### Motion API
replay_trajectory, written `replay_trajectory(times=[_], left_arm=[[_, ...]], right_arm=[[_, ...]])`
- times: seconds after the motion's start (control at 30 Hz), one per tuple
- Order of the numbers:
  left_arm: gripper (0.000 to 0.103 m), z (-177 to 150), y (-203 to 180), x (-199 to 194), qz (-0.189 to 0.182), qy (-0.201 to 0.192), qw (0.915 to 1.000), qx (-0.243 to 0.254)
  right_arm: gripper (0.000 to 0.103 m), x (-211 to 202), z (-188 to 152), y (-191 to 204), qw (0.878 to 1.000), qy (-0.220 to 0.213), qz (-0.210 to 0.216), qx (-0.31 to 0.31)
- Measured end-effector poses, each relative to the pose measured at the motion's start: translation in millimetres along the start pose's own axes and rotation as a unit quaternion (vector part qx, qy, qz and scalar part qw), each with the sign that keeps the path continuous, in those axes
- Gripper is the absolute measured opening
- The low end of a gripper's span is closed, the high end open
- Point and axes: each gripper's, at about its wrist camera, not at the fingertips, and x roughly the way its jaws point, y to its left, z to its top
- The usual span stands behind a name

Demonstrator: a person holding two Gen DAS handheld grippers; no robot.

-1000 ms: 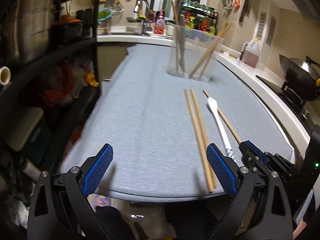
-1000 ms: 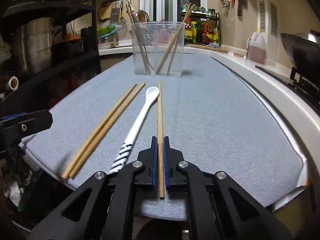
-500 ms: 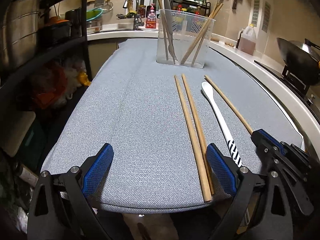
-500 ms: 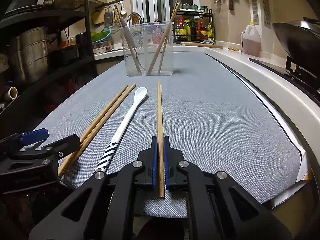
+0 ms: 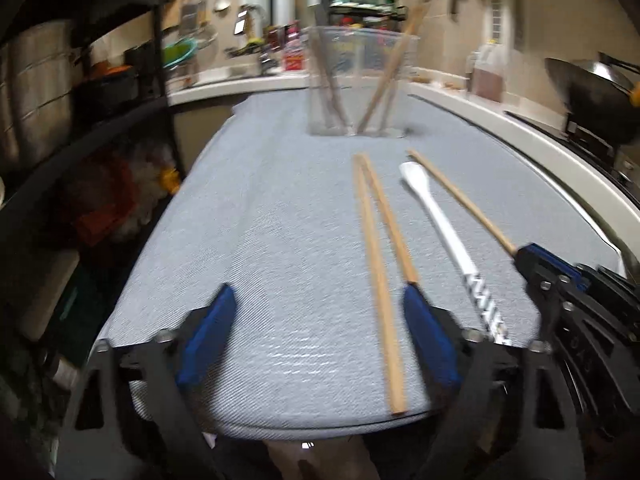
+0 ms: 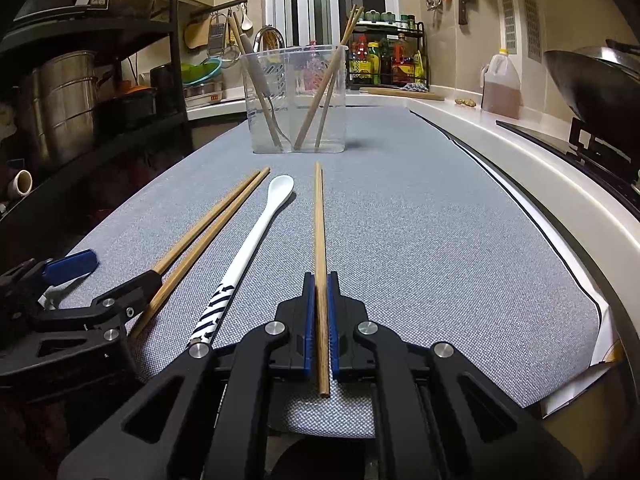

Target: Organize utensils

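Right tongs (image 6: pixel 320 316) clamp a straight wooden chopstick (image 6: pixel 319 240) pointing twelve o'clock; left tongs (image 5: pixel 316 328), closing, straddle a slim wooden pair (image 5: pixel 378 256) on the woven grey surface (image 5: pixel 260 240).

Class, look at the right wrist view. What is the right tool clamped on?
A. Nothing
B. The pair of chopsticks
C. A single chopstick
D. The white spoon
C: the right tool has its blue pads pressed on a single chopstick, while the spoon and the pair of chopsticks lie apart on the mat.
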Motion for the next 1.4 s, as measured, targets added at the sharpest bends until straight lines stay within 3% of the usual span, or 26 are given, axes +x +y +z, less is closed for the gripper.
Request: replay_trajectory(times=[0.23, 0.4, 0.7, 0.8, 1.1, 1.4], left_arm=[[0.007, -3.2, -15.4, -1.5, -0.036, -0.022, 0.9985, 0.033], [0.006, 4.3, -12.1, -7.5, -0.05, -0.012, 0.9985, 0.016], [0.006, 30.7, -11.8, -64.3, -0.071, -0.114, 0.9905, 0.032], [0.006, 37.7, -15.3, -72.5, -0.071, -0.128, 0.9882, 0.044], [0.006, 21.3, -9.8, -30.7, -0.037, -0.06, 0.9961, 0.053], [0.006, -7.7, -2.4, -24.6, -0.033, -0.059, 0.9961, 0.058]], right_arm=[[0.006, -0.7, -2.4, 4.4, 1.0, -0.009, -0.008, -0.018], [0.006, -0.5, 7.1, 2.1, 1.0, 0.015, -0.005, -0.016], [0.006, -28.0, 24.1, 3.5, 1.0, -0.023, 0.002, -0.018], [0.006, -33.6, 31.1, 2.8, 0.999, -0.03, 0.005, -0.015], [0.006, -22.4, 27.1, -1.3, 1.0, -0.003, 0.007, -0.007], [0.006, -11.9, 7.0, -2.8, 1.0, 0.012, 0.008, -0.005]])
